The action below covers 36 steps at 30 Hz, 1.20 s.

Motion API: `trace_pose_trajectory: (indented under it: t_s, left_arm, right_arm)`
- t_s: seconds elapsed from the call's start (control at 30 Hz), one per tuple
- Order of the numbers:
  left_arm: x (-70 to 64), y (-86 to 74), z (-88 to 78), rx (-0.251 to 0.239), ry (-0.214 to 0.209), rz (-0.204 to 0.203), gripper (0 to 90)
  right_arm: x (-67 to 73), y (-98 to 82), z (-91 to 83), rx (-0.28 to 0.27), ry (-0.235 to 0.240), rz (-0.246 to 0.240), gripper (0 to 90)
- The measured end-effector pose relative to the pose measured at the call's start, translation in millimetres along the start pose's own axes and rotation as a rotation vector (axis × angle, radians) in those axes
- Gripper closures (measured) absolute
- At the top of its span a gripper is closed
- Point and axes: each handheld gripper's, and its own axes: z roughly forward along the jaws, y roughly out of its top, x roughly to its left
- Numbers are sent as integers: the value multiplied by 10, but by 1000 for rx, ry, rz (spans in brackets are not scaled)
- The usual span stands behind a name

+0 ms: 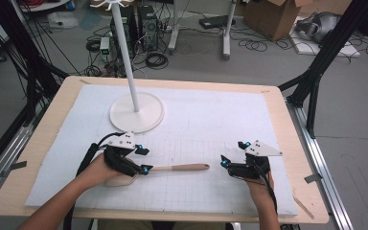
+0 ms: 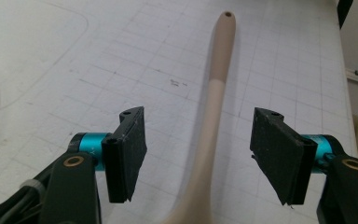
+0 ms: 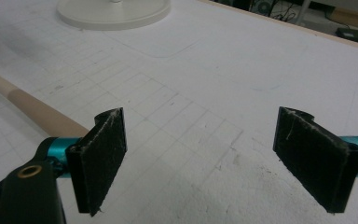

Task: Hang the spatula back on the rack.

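A beige long-handled spoon (image 1: 182, 167) lies on the white gridded mat (image 1: 211, 120), with its handle pointing right and its bowl end under the person's left hand. My left gripper (image 1: 145, 160) straddles the handle near the bowl. In the left gripper view the handle (image 2: 214, 98) runs up between the two pads (image 2: 130, 149) with a gap on each side, so nothing is gripped. My right gripper (image 1: 233, 153) rests open on the mat just right of the handle's tip. Its jaws (image 3: 209, 158) are wide with only mat between them, and the handle (image 3: 32, 109) lies off to their left.
A white stand with a round base (image 1: 137, 111) and a tall thin pole (image 1: 124, 52) sits at the back left of the mat; its base (image 3: 114, 11) also shows in the right gripper view. The wooden table edge (image 1: 292, 124) frames the mat. Cables and boxes lie on the floor beyond.
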Motion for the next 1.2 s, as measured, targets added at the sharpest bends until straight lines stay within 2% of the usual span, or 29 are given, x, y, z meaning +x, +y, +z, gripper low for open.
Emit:
trace_pose_trajectory:
  t_s: [0.27,0.43,0.97,1.1,1.2]
  left_arm:
    - [-2,66,208,127,-22,24,409]
    - [-18,73,296,158,-27,36,423]
    - [-48,95,466,202,-29,70,503]
    - [-49,95,470,207,-18,79,525]
    - [-51,94,468,208,-5,89,576]
  right_arm:
    - [8,-14,34,4,7,5,163]
    - [7,-9,29,1,9,-2,163]
    - [6,-24,24,5,13,0,163]
    - [7,-23,16,8,13,6,163]
    - [-1,-22,13,6,13,1,164]
